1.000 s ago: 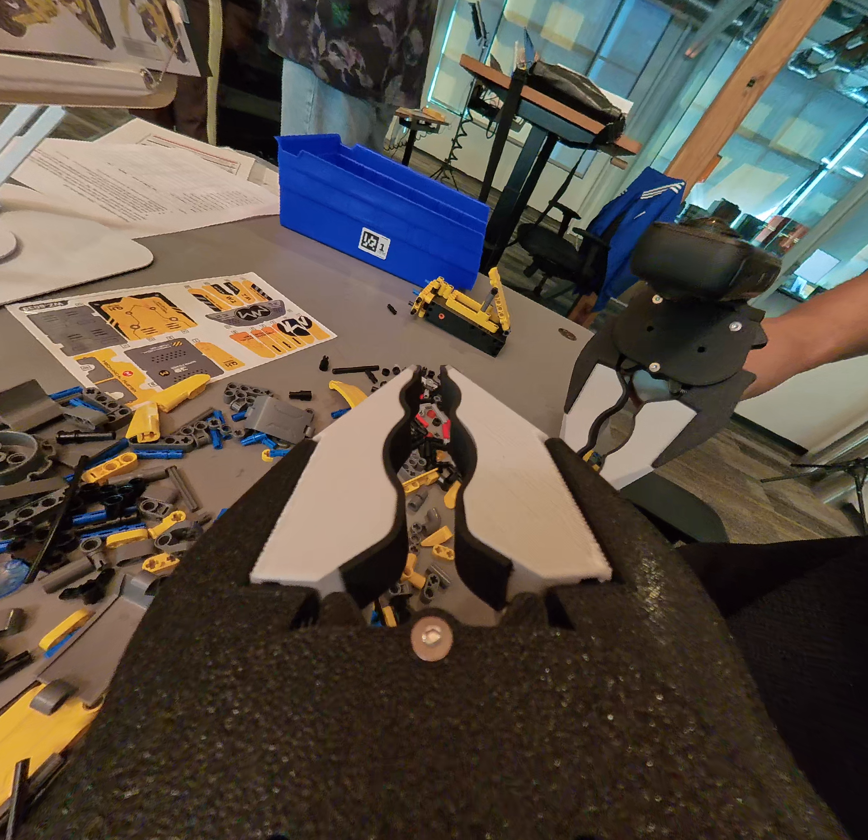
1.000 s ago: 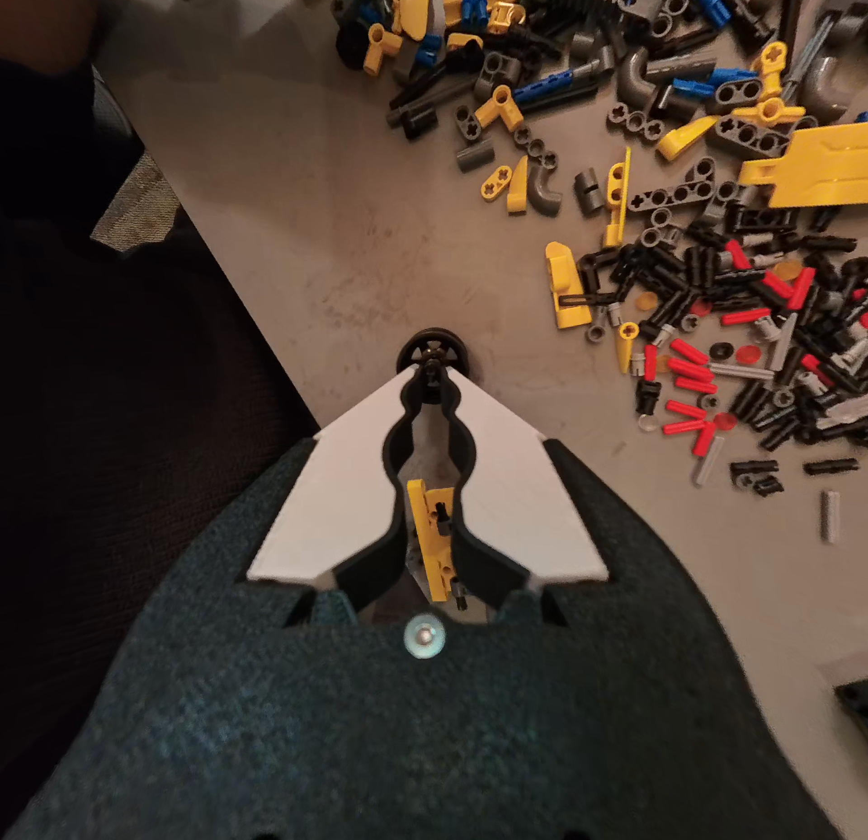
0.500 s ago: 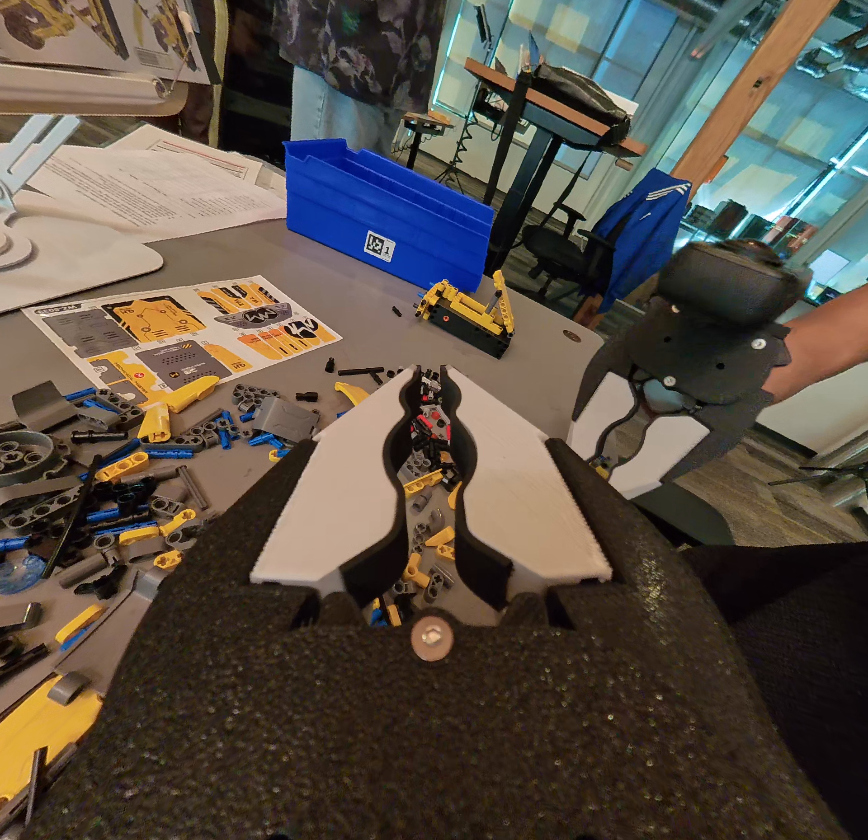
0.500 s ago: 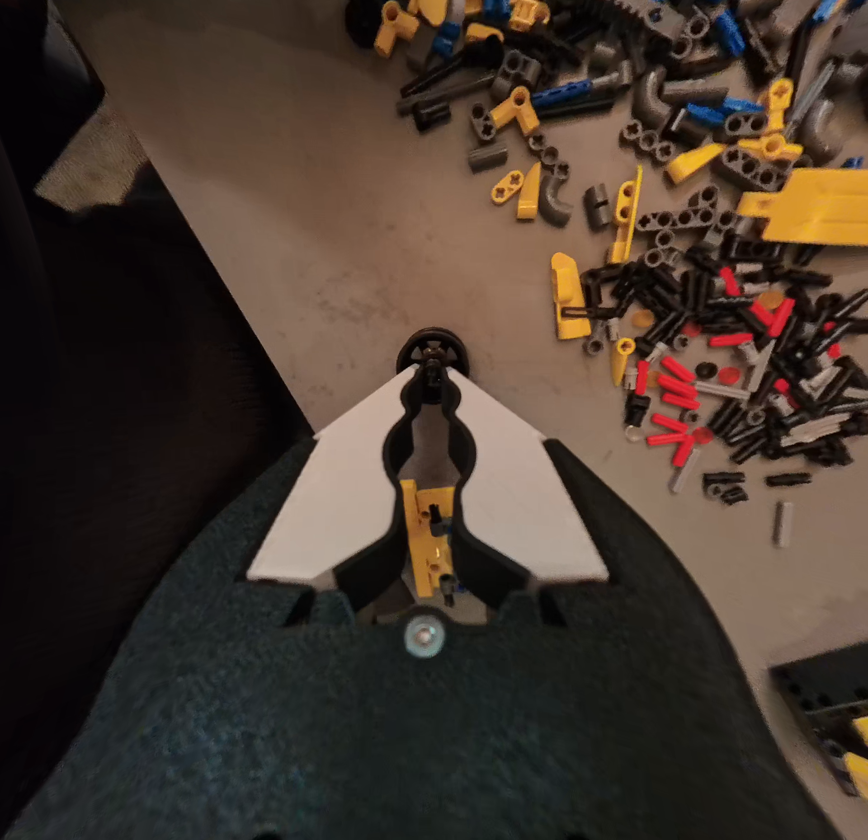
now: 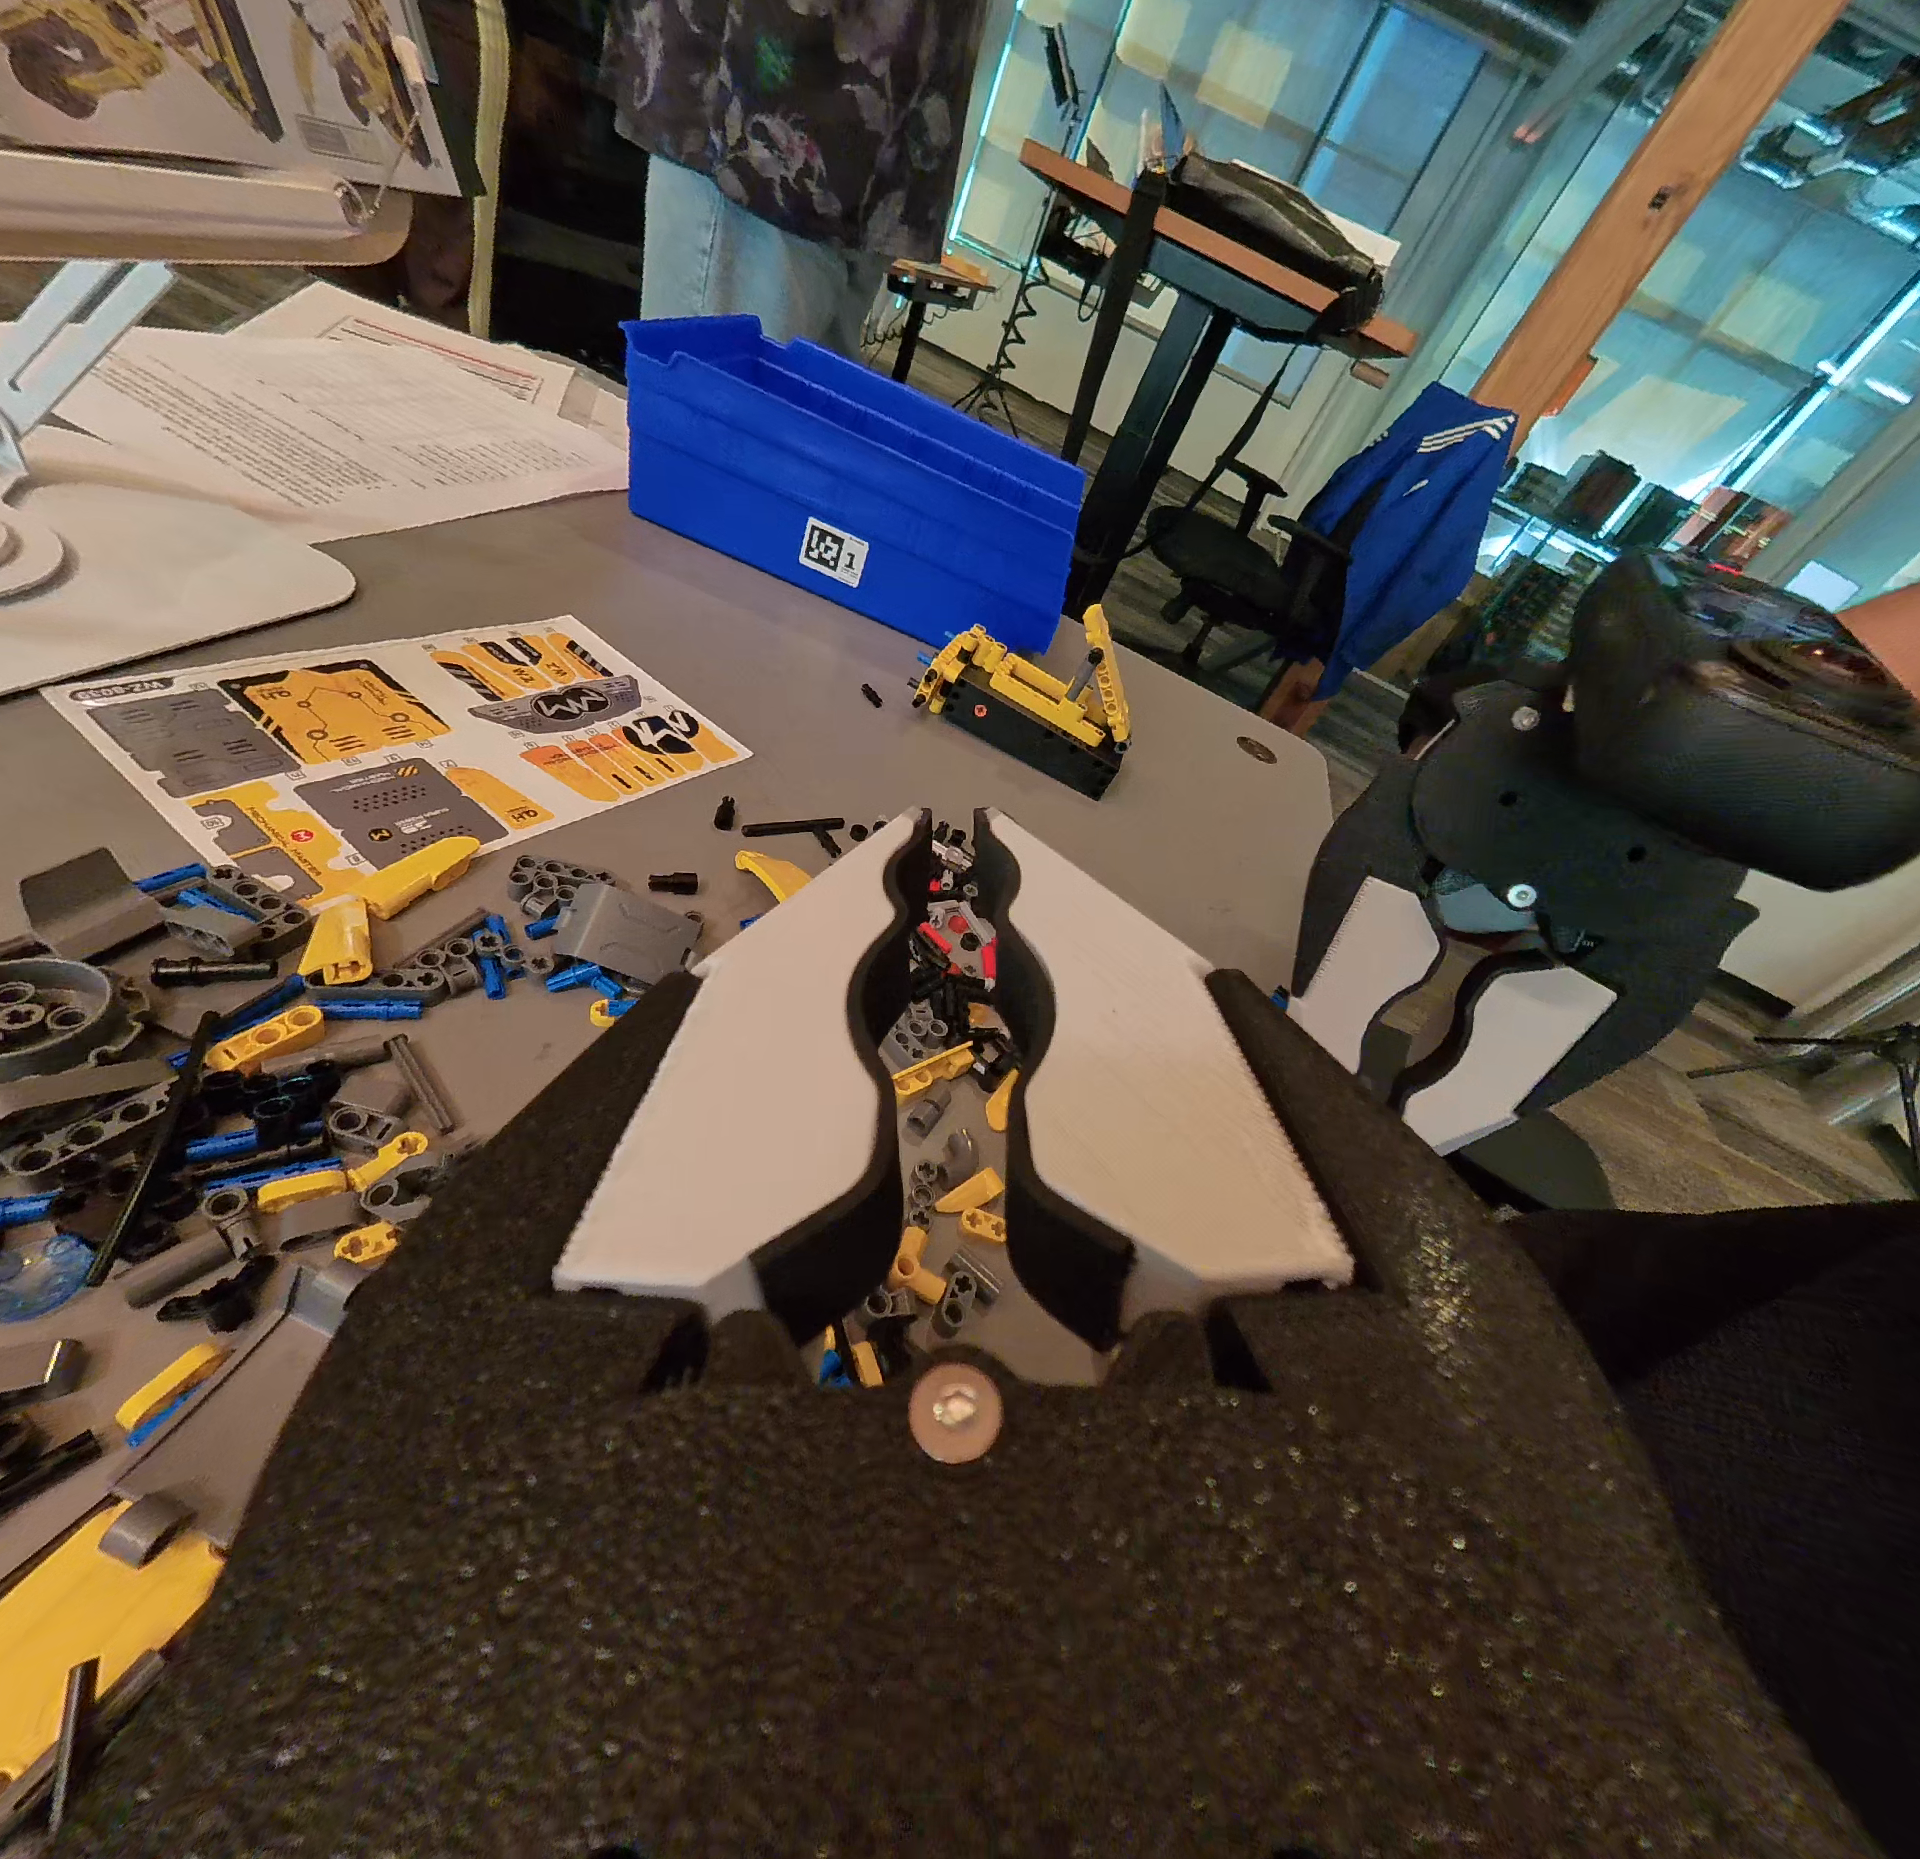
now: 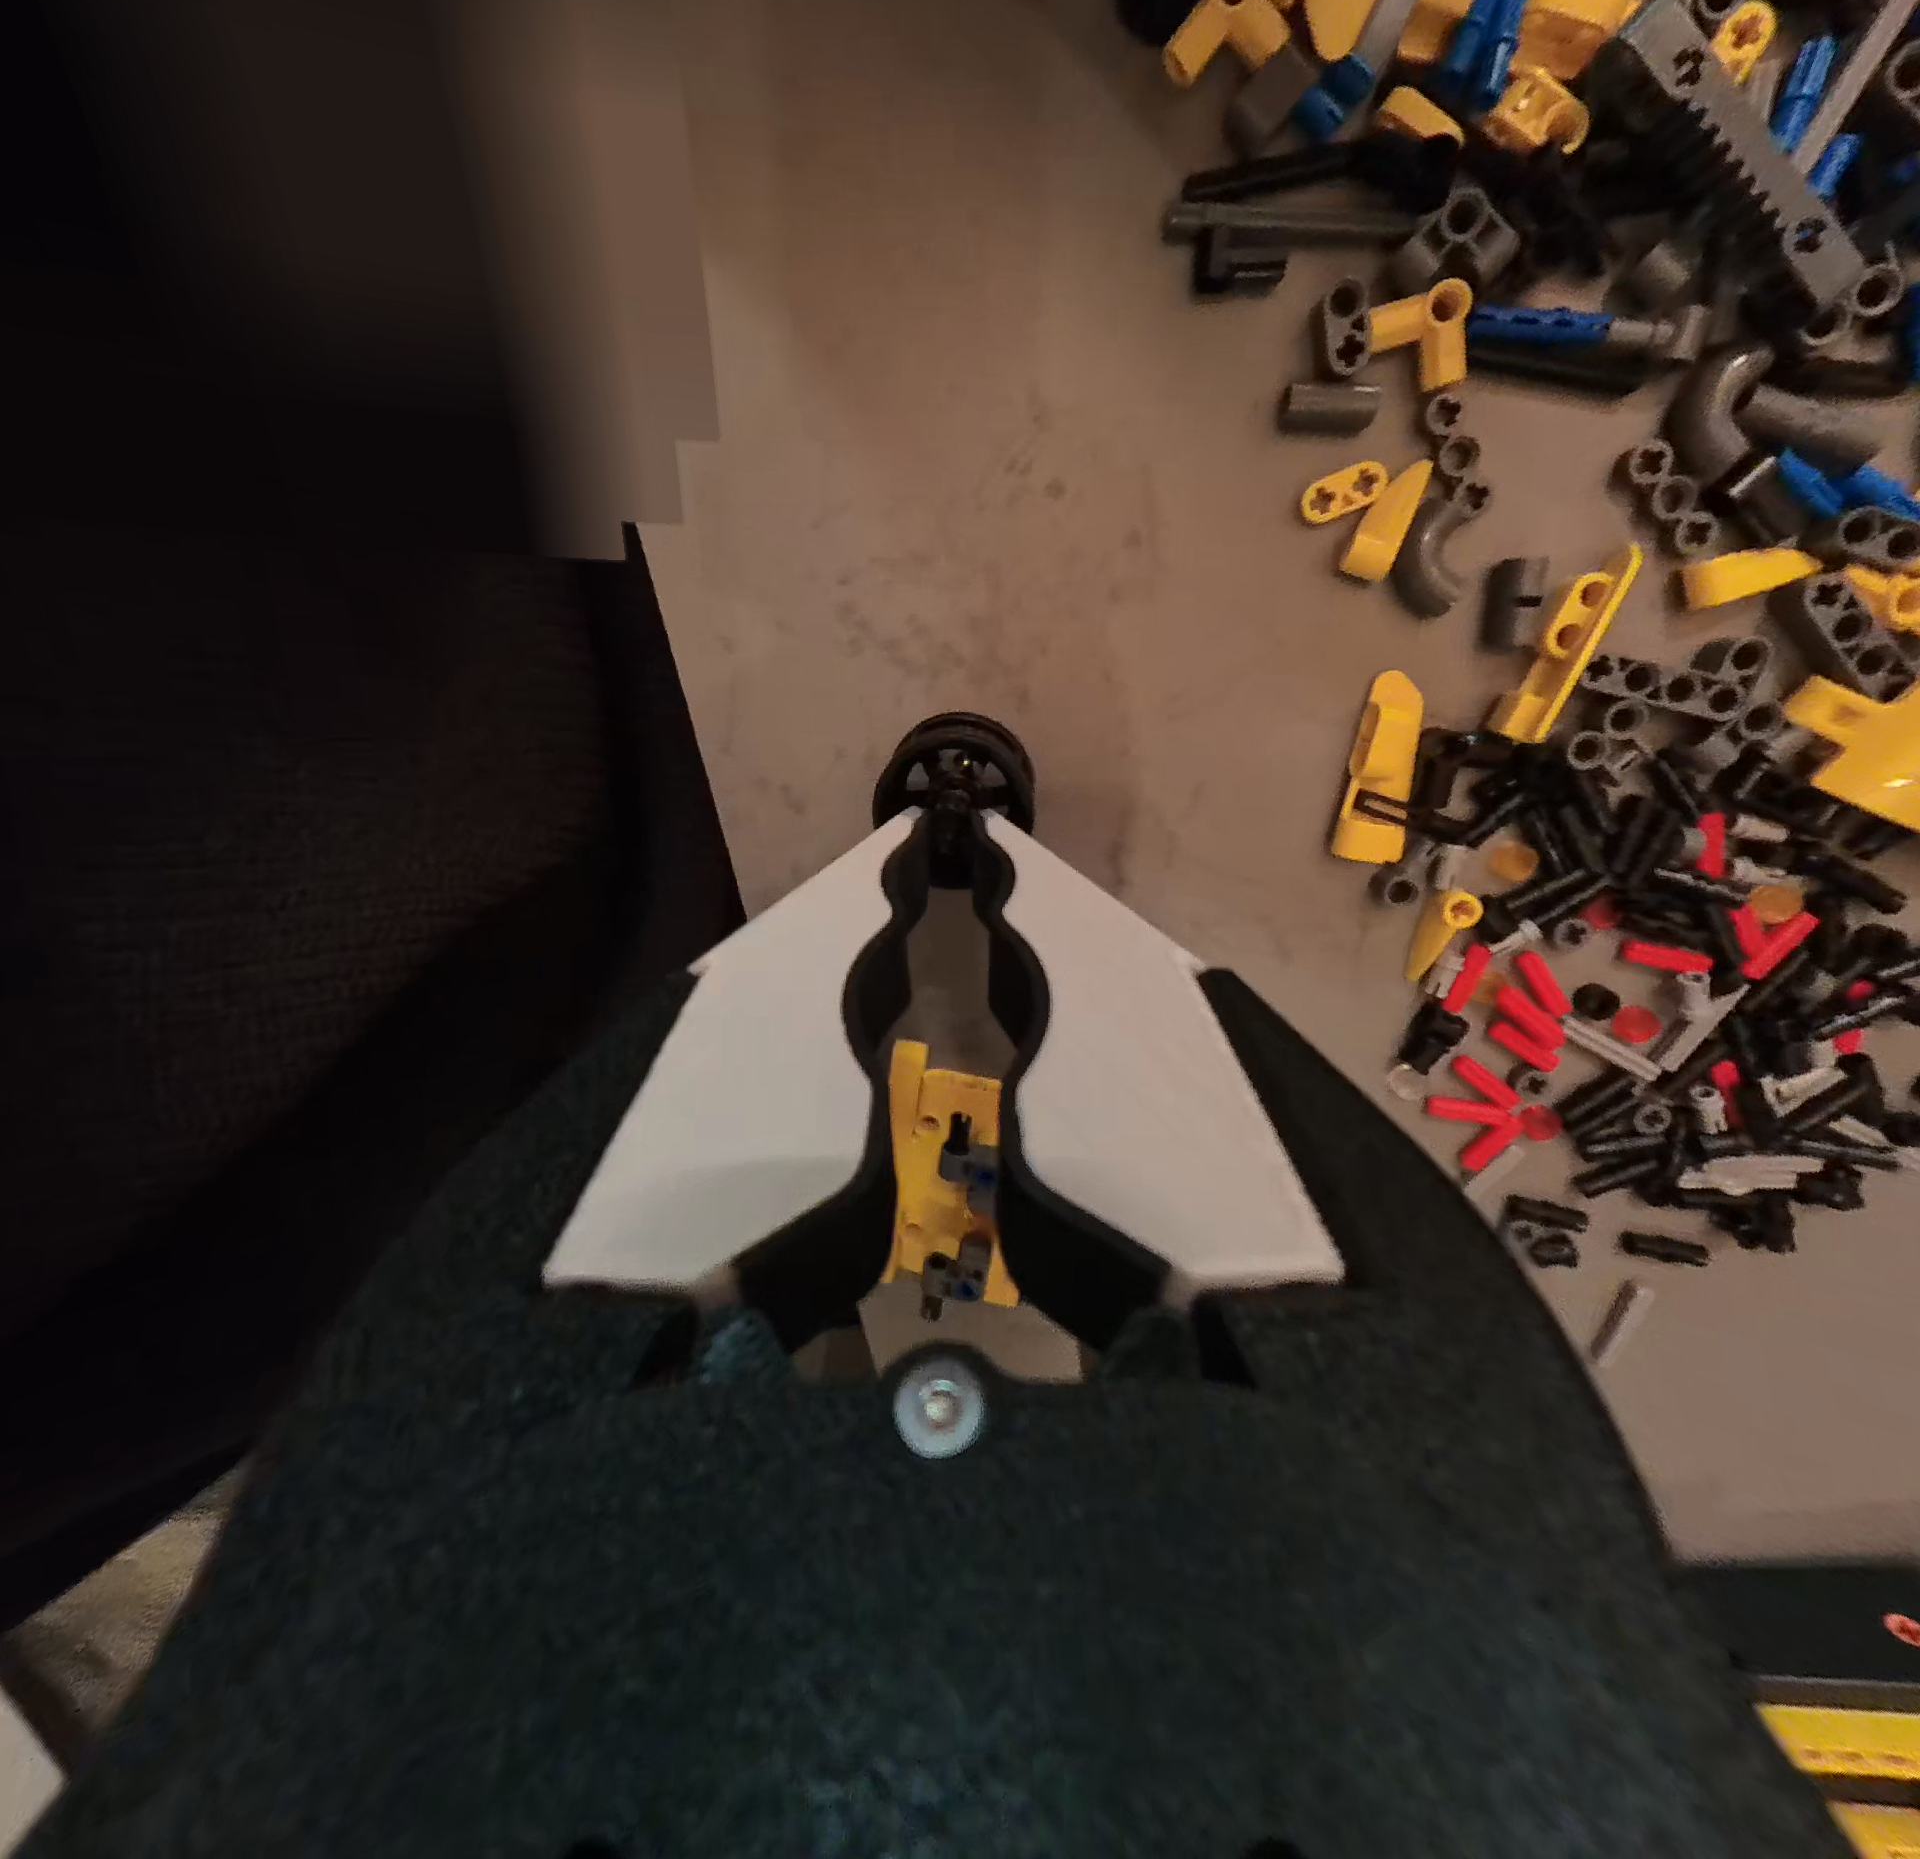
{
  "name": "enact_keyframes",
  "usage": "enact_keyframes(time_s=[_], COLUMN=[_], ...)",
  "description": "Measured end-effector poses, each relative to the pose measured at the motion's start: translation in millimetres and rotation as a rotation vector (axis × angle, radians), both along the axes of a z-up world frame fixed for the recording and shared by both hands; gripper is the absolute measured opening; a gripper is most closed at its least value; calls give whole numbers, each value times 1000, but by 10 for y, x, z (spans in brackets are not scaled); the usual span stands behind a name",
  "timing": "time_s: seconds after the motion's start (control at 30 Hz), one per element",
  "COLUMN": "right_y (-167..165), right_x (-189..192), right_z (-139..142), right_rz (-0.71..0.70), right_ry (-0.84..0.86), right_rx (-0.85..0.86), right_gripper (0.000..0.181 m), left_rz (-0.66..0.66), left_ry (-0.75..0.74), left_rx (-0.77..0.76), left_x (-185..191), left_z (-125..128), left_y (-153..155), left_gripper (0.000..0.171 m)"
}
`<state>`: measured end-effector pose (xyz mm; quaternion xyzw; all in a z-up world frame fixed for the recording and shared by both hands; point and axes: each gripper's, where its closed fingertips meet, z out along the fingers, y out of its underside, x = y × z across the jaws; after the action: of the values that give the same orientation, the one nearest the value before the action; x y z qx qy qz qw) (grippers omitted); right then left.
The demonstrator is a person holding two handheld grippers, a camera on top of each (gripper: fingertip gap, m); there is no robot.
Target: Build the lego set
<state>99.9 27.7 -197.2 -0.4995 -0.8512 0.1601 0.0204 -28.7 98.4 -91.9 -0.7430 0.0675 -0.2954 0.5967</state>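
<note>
in the left wrist view, the left gripper is held over loose toy bricks on the grey tabletop. its jaws are nearly closed and nothing is gripped. a blue bin is seen behind.

in the right wrist view, a small black wheel on a pin is pinched by the right gripper above the tabletop edge. a yellow piece is seen between its jaws.

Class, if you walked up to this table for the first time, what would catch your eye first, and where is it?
Probably the big scatter of loose building-toy parts spread over the grey table, with the blue bin behind it. Next, the right gripper, shut on a small black wheel assembly near the table edge. The left gripper hangs over the parts, nearly shut and empty.
</note>
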Motion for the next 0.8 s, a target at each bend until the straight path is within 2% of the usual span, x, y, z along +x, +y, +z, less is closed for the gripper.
enact_keyframes(time_s=[0.17,0.53,0.8], right_y=[10,-19,-37], right_x=[-7,-32,-84], right_z=[-4,-6,0], right_rz=[-78,-89,-78], right_ry=[-36,-70,-167], right_rx=[-12,20,58], right_gripper=[7,7,7], left_rz=[-1,1,2], left_ry=[2,2,3], left_rx=[-1,-1,-2], left_x=[4,0,-2], left_z=[-1,2,2], left_y=[0,1,-1], left_gripper=[7,7,7])
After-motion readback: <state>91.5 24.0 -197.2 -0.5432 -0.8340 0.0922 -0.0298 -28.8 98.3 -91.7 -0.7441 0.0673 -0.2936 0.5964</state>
